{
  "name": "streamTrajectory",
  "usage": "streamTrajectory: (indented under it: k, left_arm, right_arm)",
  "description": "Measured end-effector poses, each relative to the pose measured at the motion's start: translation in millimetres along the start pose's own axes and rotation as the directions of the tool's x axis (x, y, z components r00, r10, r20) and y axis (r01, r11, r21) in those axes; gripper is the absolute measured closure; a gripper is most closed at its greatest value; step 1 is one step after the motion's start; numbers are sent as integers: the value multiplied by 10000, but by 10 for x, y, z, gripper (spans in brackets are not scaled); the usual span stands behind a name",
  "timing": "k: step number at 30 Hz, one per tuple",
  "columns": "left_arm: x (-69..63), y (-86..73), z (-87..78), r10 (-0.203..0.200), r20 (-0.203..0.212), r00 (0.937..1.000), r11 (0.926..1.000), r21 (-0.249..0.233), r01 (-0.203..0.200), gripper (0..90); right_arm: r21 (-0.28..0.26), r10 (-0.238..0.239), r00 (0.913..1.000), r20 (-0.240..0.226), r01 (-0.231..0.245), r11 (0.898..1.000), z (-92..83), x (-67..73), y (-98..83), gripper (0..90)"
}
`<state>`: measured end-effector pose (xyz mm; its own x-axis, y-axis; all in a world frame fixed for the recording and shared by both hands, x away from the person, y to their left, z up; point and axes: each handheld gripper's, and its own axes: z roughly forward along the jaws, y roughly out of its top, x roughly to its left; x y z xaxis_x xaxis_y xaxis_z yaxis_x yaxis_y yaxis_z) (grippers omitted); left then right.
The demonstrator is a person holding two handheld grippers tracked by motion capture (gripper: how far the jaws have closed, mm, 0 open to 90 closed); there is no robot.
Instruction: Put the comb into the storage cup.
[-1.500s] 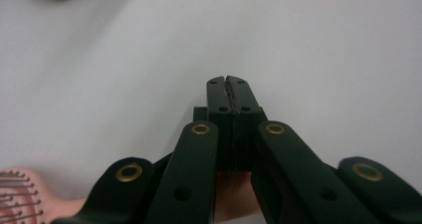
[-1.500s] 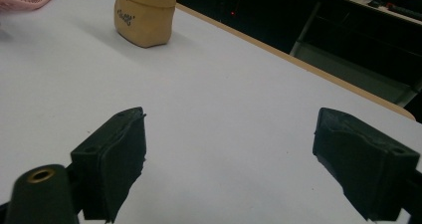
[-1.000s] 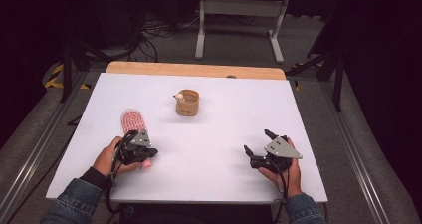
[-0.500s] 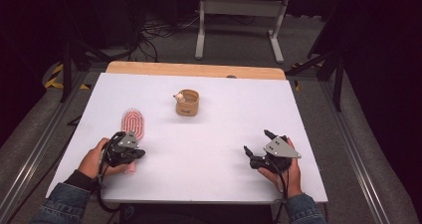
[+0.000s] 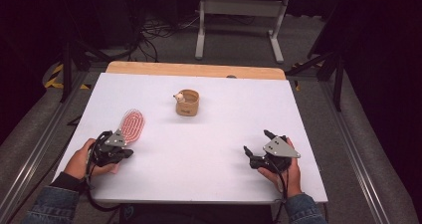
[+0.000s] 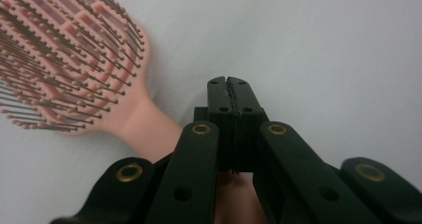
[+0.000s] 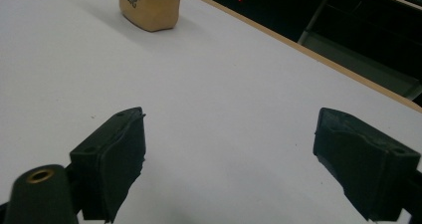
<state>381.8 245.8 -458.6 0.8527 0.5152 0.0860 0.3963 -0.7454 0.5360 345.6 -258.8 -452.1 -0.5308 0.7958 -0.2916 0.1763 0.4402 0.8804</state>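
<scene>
A pink hairbrush (image 5: 132, 125) lies bristles up on the white table (image 5: 209, 149), at the near left. My left gripper (image 5: 128, 153) sits low over its handle, pointing right, jaws shut with nothing between them. In the left gripper view the closed tips (image 6: 230, 87) rest just right of the brush (image 6: 64, 69), whose handle runs under the gripper body. My right gripper (image 5: 255, 142) rests at the near right, open and empty. A tan cup (image 5: 187, 103) holding something small and white stands mid-table. It shows far ahead of the open right gripper (image 7: 229, 149) as the cup (image 7: 149, 5).
A wooden strip (image 5: 194, 69) borders the table's far edge. Beyond it are a metal stand (image 5: 239, 7) and floor cables (image 5: 154, 27). Metal rails (image 5: 358, 149) run along both sides of the table. White surface stretches between the two grippers.
My left hand and gripper slid left along the near side of the table, off the brush head. The brush head stays about where it was. The right gripper has not moved.
</scene>
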Motion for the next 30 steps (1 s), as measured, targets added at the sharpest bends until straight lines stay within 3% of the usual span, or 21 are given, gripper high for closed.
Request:
streamTrajectory:
  k: [16,21,24,27,29,30]
  left_arm:
    - [95,-121,-63,-388,-148,9991,9992,-31,387,892]
    - [68,-112,-129,-429,-35,9991,9984,-366,427,879]
    - [34,-128,-238,-503,-297,9983,9969,-624,483,872]
    - [43,-166,-351,-971,-602,9935,9913,-946,911,864]
    - [56,-195,-399,-1511,-833,9850,9834,-1138,1413,811]
    - [61,-217,-417,-1855,-985,9777,9778,-1172,1737,767]
  right_arm:
    - [-45,-48,10000,41,48,10000,-8,-6,5,138]
    - [-143,-28,10000,34,29,9999,-22,-8,10,138]
    - [-309,-28,10000,73,30,9995,-46,-17,15,138]
    - [-369,-46,9999,99,50,9993,-54,-20,20,139]
    - [-388,-36,10000,89,39,9992,-58,-18,21,139]
    - [-398,-30,10000,87,34,9992,-59,-18,22,139]
